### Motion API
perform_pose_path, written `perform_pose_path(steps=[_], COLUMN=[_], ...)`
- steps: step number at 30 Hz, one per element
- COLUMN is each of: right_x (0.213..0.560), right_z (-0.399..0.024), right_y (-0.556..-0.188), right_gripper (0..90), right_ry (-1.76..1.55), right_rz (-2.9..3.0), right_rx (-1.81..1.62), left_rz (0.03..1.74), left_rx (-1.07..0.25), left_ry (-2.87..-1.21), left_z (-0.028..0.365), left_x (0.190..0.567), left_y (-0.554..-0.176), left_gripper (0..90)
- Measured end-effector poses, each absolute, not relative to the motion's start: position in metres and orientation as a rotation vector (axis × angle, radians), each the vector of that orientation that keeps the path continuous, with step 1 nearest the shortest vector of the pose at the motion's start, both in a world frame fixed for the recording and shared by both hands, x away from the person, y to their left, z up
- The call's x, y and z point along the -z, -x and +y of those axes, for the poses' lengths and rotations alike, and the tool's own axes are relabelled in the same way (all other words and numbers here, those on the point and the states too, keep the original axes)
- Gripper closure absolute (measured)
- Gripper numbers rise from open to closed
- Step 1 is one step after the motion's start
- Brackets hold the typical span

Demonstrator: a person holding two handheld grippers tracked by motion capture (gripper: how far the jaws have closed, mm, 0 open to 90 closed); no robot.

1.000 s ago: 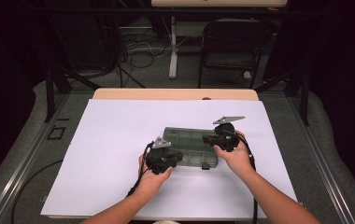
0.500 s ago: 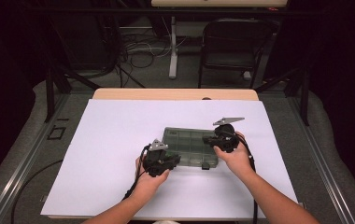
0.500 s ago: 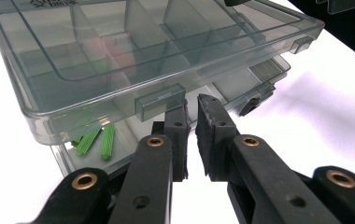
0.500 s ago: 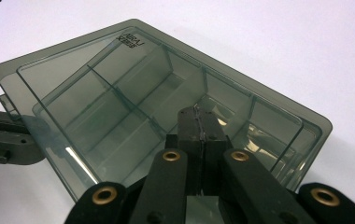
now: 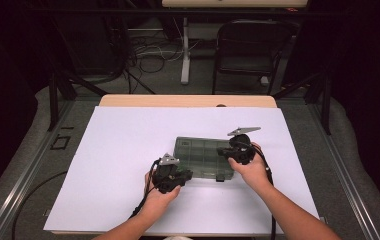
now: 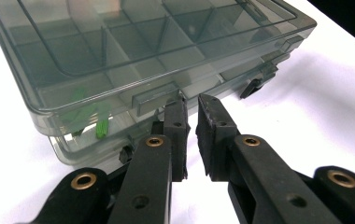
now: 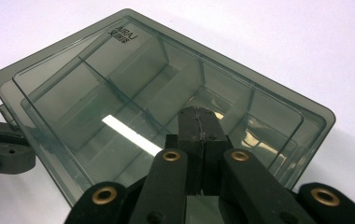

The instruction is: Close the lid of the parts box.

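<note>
A smoky clear compartment box (image 5: 203,155) lies with its lid down on the white sheet (image 5: 128,150). In the left gripper view the box (image 6: 119,51) holds small green pieces (image 6: 102,127) near its front corner. My left gripper (image 5: 185,174) is at the box's near edge. Its tips (image 6: 190,100) stand a narrow gap apart just under a lid tab (image 6: 154,95), with nothing between them. A dark latch (image 6: 252,86) sits farther along that edge. My right gripper (image 5: 225,151) is shut, its tips (image 7: 199,112) resting on the lid (image 7: 133,79) near the right end.
The sheet covers a wooden table (image 5: 188,100) with room left, right and behind the box. Beyond the far edge stand a black chair (image 5: 250,50), a white post (image 5: 184,45) and floor cables (image 5: 148,50). Metal rails (image 5: 23,175) run along both sides.
My left gripper has shifted slightly along the box's near edge, toward the person. The right gripper and the box have stayed put.
</note>
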State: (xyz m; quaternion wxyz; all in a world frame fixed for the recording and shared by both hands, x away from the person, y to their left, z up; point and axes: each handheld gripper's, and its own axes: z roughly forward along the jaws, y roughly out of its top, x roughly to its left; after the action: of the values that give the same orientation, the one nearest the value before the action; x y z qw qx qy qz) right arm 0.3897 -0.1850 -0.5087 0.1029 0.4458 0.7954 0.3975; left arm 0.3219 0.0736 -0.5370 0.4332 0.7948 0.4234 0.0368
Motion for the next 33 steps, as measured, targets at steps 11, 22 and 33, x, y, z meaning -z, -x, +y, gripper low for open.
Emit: perform_pose_path(steps=[11, 22, 33], right_x=[0.514, 0.517, 0.520], right_z=[-0.184, -0.184, -0.185], right_y=[-0.389, -0.388, -0.386], right_gripper=[90.0, 90.0, 90.0], right_ry=[-1.318, -1.316, -1.317], right_rz=[2.364, 2.357, 2.345], right_rx=[-1.144, -1.153, -1.157], left_rz=[1.044, 1.070, 1.093], left_rx=[-0.080, -0.110, -0.160], left_ry=[-1.966, -1.936, -1.934], left_z=[0.077, 0.086, 0.095], left_x=[0.535, 0.528, 0.523], left_y=[-0.315, -0.326, -0.335], left_gripper=[81.5, 81.4, 81.3])
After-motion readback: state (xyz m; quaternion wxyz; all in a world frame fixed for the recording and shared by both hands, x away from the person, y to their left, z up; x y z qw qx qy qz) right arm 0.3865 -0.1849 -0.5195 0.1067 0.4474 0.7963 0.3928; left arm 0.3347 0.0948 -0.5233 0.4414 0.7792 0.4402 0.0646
